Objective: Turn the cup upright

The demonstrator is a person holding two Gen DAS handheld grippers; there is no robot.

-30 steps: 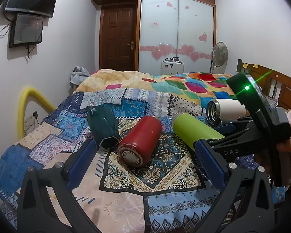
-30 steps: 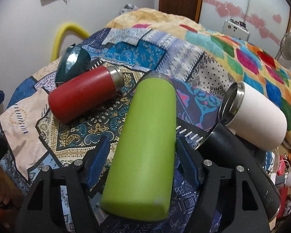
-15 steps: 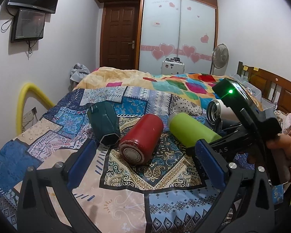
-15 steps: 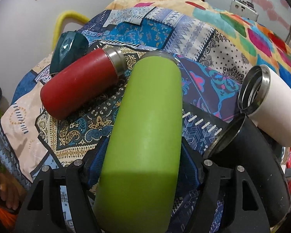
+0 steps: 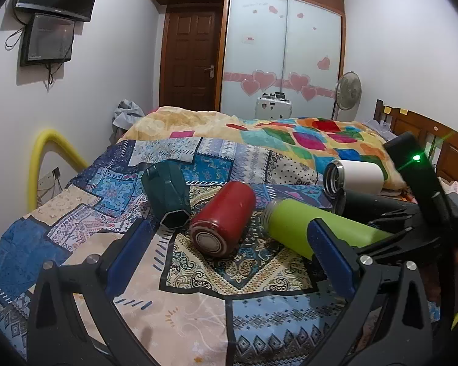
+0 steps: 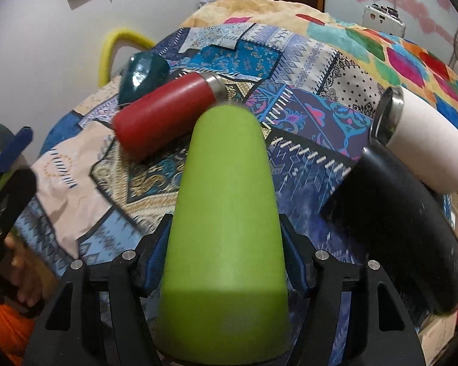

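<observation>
Several cups lie on their sides on the patterned bedspread (image 5: 198, 305). My right gripper (image 6: 224, 256) is shut on the lime green cup (image 6: 226, 213), its blue pads pressing both sides near the base, mouth end tilting up off the bed. The green cup also shows in the left wrist view (image 5: 317, 228). My left gripper (image 5: 229, 262) is open and empty, low over the bed in front of the red cup (image 5: 224, 221). A dark green faceted cup (image 5: 166, 196), a white cup (image 5: 355, 177) and a black cup (image 6: 397, 213) lie beside them.
A colourful quilt (image 5: 290, 140) covers the far half of the bed. A yellow padded rail (image 5: 38, 164) stands at the left edge by the wall. A wooden headboard (image 5: 442, 149) is at the right. A fan (image 5: 349, 87) and wardrobe stand behind.
My right gripper closed on the green cup and has lifted its mouth end off the bed. The left gripper stayed open and nearly still.
</observation>
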